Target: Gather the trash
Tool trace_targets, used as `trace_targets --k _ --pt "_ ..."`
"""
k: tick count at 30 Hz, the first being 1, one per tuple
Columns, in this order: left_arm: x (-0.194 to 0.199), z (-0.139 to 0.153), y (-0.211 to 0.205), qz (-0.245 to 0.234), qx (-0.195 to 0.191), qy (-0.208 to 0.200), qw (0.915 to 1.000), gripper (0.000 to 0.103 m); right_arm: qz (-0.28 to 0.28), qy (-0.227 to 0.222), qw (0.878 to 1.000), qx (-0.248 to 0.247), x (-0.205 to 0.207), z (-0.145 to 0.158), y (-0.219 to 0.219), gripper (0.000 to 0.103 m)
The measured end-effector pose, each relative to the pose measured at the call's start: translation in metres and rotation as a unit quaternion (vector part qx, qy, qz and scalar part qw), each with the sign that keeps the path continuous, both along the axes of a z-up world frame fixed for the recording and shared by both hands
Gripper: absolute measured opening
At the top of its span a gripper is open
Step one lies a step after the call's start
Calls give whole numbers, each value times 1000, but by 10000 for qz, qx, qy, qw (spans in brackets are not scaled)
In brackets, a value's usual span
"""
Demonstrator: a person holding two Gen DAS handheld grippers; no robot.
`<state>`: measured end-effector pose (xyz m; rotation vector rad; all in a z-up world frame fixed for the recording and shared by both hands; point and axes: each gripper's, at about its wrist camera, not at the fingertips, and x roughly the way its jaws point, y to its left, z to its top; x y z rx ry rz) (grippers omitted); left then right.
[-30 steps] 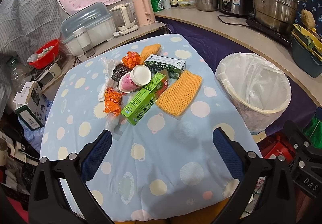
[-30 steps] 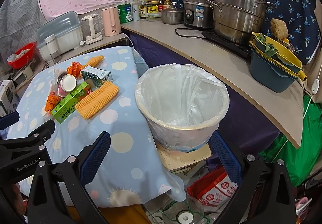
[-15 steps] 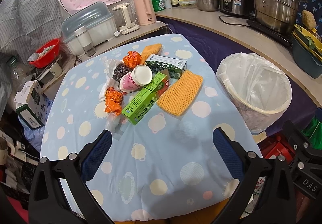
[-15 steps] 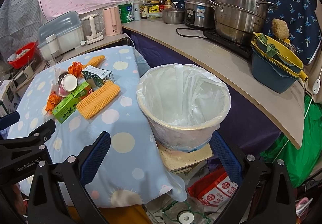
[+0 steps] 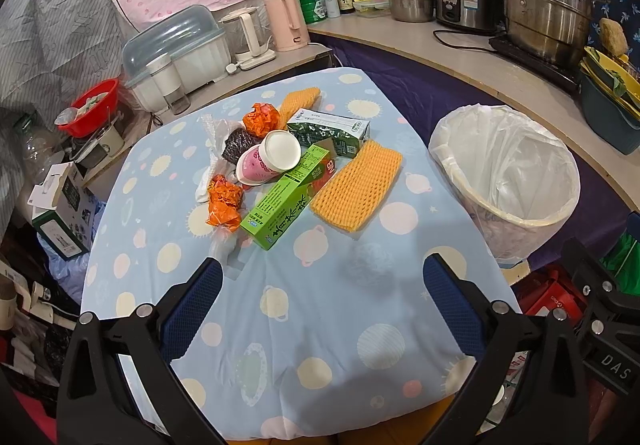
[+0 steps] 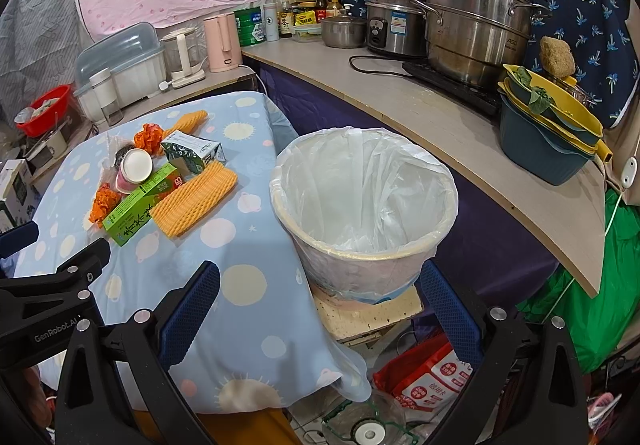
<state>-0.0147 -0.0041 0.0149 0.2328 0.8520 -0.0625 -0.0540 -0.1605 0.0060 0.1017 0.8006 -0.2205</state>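
Blue-padded left tool (image 5: 322, 285) spread wide, holding nothing, apparently above table (image 5: 320, 325); right tool (image 6: 320, 287) likewise, near bin (image 6: 364, 245).

Glossy steel pots (image 5: 548, 5); cloth-covered table (image 5: 304, 305)

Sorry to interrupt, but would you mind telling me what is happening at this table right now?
A person holds a gripper in each hand, clearing trash. Both the left gripper and the right gripper are open and hold nothing. The trash lies in a pile on the table: a green box, a cup, a carton, orange foam netting and crumpled wrappers. Nothing shows inside the lined bin.
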Motion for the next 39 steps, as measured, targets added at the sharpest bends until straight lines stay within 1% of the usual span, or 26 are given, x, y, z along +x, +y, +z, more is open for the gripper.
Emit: trace_targets --k 25,35,39 --pt "4 1 -1 23 -35 33 10000 96 4 41 10000 -5 3 -2 1 96" --pt "13 -8 11 65 -124 141 9998 96 -10 113 9999 -28 9 -6 2 96" --pt "19 -14 20 159 -205 236 9994 96 4 169 9999 -35 15 -11 8 96"
